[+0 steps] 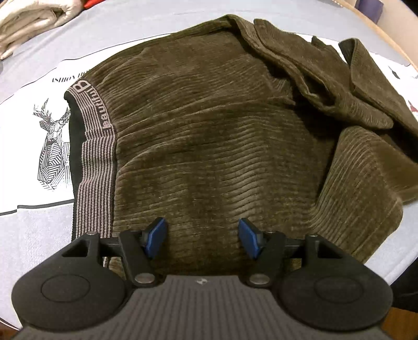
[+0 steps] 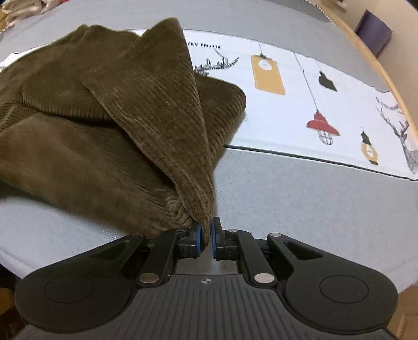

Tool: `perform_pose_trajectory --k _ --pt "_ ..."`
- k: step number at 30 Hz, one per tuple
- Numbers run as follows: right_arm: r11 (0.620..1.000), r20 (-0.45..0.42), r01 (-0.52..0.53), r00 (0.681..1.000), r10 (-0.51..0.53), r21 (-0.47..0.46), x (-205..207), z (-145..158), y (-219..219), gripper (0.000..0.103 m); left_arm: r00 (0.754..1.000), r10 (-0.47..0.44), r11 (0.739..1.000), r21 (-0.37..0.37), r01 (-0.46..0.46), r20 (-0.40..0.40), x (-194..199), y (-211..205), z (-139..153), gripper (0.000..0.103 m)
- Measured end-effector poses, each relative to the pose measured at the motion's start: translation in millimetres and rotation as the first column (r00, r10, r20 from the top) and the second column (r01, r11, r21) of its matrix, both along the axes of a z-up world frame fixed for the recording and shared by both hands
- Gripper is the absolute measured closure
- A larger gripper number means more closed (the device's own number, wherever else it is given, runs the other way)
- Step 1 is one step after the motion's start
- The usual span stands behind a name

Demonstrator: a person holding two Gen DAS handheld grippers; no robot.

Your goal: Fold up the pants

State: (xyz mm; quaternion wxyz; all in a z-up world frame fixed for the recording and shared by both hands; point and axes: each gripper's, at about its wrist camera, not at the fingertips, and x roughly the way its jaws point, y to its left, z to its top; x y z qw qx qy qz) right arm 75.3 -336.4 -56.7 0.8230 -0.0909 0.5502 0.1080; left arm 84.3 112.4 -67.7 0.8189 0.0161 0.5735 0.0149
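Left wrist view first. Left hand-held gripper spread wide, blue pads well apart, gripping nothing, poised over the near edge of the pants. Olive-brown corduroy spread across the worktop, striped waistband running down the left side with lettering on it. Far right of the garment bunched into rumpled folds, one leg doubled over near the right edge. Grey cloth showing bare to the left of the waistband and along the near right corner. White printed panel with a line-drawn deer just beside the waistband. Heap of pale folded fabric up in the far left corner, well apart from the pants.

Over to the right wrist view. Right hand-held gripper clamped narrow on a pinch of corduroy, cloth rising from the pads into a tented peak. Rest of the pants piled to the left, partly lifted off the worktop. Wide stretch of grey cloth open ahead and to the right. Printed panel beyond, with lamps and tags drawn on it, partly covered by the pants. Wooden rim curving along the far right, purple object past it.
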Motion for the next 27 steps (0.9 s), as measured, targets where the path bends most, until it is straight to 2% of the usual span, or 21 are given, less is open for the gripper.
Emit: perform_pose_trajectory --k 4,8,11,16,24,26,27 --pt "0.989 0.082 0.053 0.995 -0.065 0.141 -7.6 31.5 -19.7 0.093 1.0 0.002 1.0 0.001 -0.002 -0.001 1.4 3.1 -2.4 0.029" --pt "0.962 0.208 0.142 0.959 -0.192 0.233 -7.6 60.3 -39.8 0.085 1.0 0.011 1.0 -0.006 -0.011 0.008 1.7 4.8 -3.0 0.029" --pt "0.941 0.242 0.188 0.935 -0.259 0.281 -3.0 61.6 -45.9 0.084 1.0 0.02 1.0 -0.01 -0.02 0.02 0.8 4.7 0.1 0.029" --pt "0.953 0.277 0.161 0.933 -0.231 0.256 16.7 56.8 -20.7 0.08 0.998 0.042 0.998 -0.042 -0.039 0.057 1.3 7.4 7.7 0.029" --pt "0.985 0.329 0.052 0.938 -0.106 0.167 42.6 49.5 57.5 0.08 0.988 0.051 0.993 -0.113 -0.034 0.143 4.8 3.8 24.2 0.029" --pt "0.992 0.323 0.021 0.944 -0.061 0.127 49.5 38.5 77.2 0.08 0.989 0.051 0.993 -0.115 -0.035 0.139 7.2 2.4 23.8 0.029" --pt "0.997 0.302 -0.012 0.953 -0.011 0.076 56.2 32.2 92.3 0.079 0.989 0.049 0.993 -0.114 -0.033 0.137 8.2 1.5 23.1 0.029"
